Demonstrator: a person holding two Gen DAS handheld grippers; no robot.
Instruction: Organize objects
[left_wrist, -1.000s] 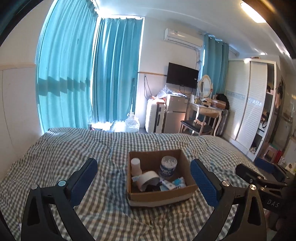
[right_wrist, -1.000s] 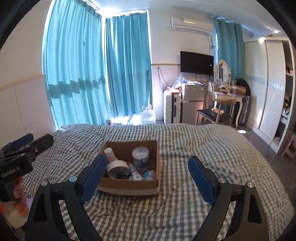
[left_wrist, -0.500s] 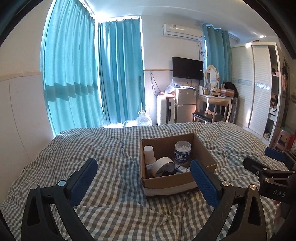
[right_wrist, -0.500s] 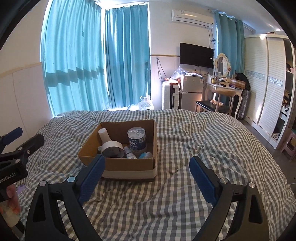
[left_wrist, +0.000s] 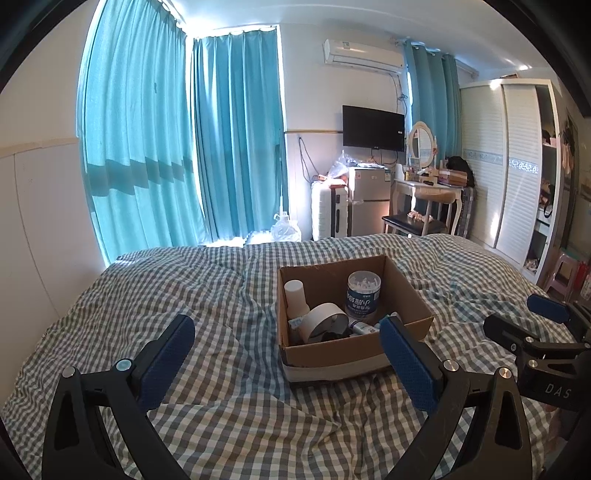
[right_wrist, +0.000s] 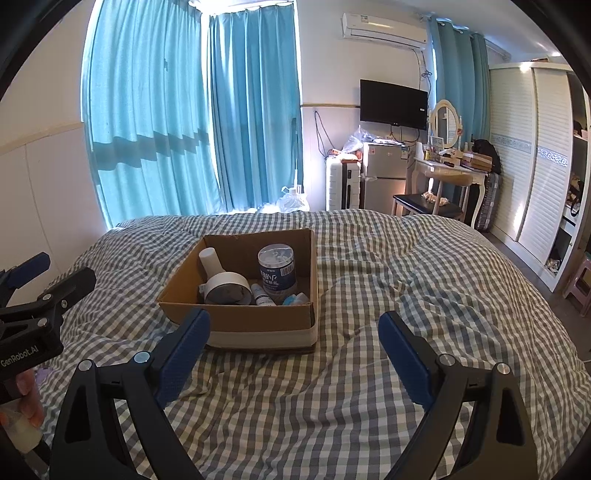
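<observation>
Cardboard box (right_wrist: 258, 317) mid-bed on checked quilt (right_wrist: 406, 266), left gripper (left_wrist: 284, 354) and right gripper (right_wrist: 293, 343) both jaws wide apart, empty, box's far contents perhaps toiletries.

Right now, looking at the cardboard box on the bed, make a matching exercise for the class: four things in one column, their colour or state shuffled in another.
Things:
1. roll of tape
2. round tub
3. cardboard box
4. left gripper

Descriptions:
A. blue label, clear lid
B. brown, open at the top
C. white, lying on its side
D. blue pads, fingers apart, holding nothing

Pairs: 1-C, 2-A, 3-B, 4-D
</observation>
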